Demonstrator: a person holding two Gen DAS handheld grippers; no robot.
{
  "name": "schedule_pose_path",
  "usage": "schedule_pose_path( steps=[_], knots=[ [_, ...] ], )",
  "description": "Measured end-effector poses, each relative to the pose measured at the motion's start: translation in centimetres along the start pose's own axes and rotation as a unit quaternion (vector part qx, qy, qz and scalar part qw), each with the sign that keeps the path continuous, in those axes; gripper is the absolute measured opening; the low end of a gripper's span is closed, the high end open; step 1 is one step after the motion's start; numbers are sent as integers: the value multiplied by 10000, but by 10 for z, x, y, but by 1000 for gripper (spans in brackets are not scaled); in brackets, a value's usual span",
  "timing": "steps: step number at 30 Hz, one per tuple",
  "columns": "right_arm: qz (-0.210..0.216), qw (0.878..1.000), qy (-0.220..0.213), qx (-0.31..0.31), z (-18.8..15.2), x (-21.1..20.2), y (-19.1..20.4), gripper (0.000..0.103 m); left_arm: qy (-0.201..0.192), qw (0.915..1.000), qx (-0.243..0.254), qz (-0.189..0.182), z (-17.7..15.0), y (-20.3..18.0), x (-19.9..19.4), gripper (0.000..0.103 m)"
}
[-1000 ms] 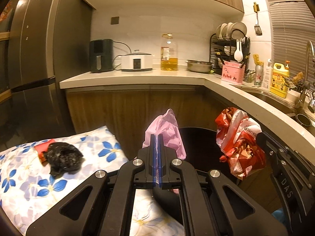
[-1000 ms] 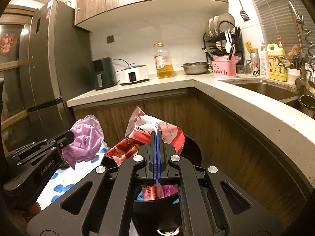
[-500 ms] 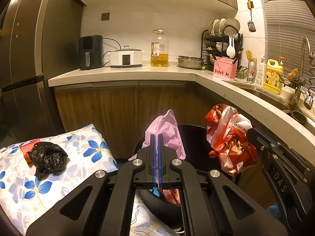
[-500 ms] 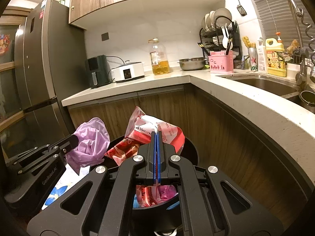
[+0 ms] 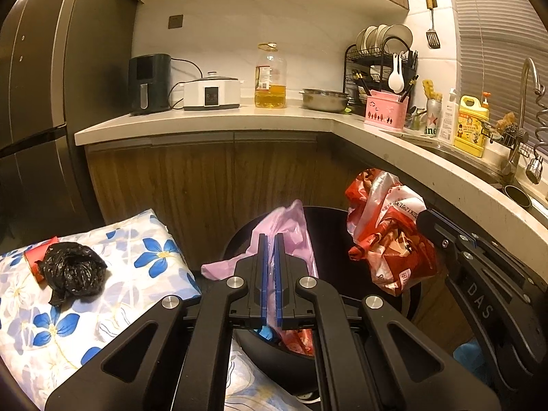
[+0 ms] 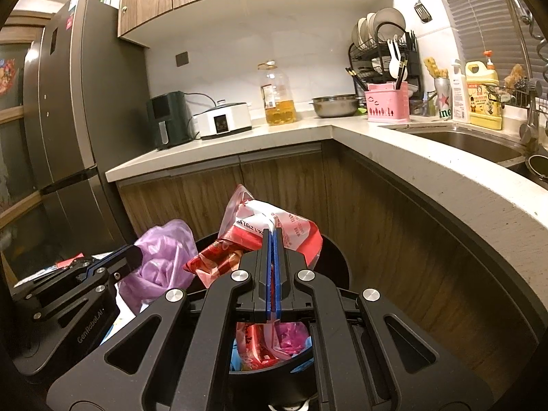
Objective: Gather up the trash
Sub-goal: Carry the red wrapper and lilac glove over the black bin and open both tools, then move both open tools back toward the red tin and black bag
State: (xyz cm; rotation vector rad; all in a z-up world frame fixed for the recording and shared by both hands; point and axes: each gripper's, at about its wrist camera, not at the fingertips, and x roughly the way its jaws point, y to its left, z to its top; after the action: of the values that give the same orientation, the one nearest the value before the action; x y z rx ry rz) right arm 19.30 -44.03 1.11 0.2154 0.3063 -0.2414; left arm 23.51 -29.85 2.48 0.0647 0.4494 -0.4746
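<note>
My left gripper (image 5: 270, 239) is shut on a crumpled pink plastic bag (image 5: 291, 229) and holds it over the round black trash bin (image 5: 328, 219). My right gripper (image 6: 273, 236) is shut on a red and white plastic bag (image 6: 274, 229), also above the black trash bin (image 6: 334, 257). The bin holds red, pink and blue wrappers. In the right wrist view the left gripper (image 6: 132, 257) and its pink bag (image 6: 161, 260) are at the lower left. A black crumpled bag (image 5: 73, 269) and a red wrapper (image 5: 34, 260) lie on the floral cloth (image 5: 144, 274).
A curved white counter (image 5: 428, 157) with wooden cabinets wraps around behind and to the right of the bin. On it stand an air fryer (image 5: 149, 84), a cooker (image 5: 210, 94), an oil bottle (image 5: 270, 77), a dish rack and a sink. A dark fridge (image 5: 37, 102) stands left.
Both grippers have come closer to the bin and sunk slightly with their bags. The bin's inside now shows under both. Both grips are unchanged.
</note>
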Motion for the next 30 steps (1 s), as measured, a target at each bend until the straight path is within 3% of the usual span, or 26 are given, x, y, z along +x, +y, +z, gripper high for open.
schedule_pose_path(
  steps=[1,6,8,15,25,30],
  knots=[
    [6,10000,-3,1,0,0,0,2,11,10000,1,-6,0,0,1,2],
    [11,10000,40,29,0,4,-3,3,22,10000,-54,-2,-1,4,2,25],
    [-4,9999,89,49,1,7,-4,5,0,10000,-96,17,-1,5,2,39],
    [-45,9998,174,97,-2,11,-7,27,-24,9995,-287,94,-2,17,-2,52],
    [-123,9998,166,67,-9,0,-4,69,-92,9970,-565,519,-11,40,-18,86],
    [-174,9997,152,20,-14,-8,0,78,-82,9952,-602,771,-17,53,-26,88]
  ],
)
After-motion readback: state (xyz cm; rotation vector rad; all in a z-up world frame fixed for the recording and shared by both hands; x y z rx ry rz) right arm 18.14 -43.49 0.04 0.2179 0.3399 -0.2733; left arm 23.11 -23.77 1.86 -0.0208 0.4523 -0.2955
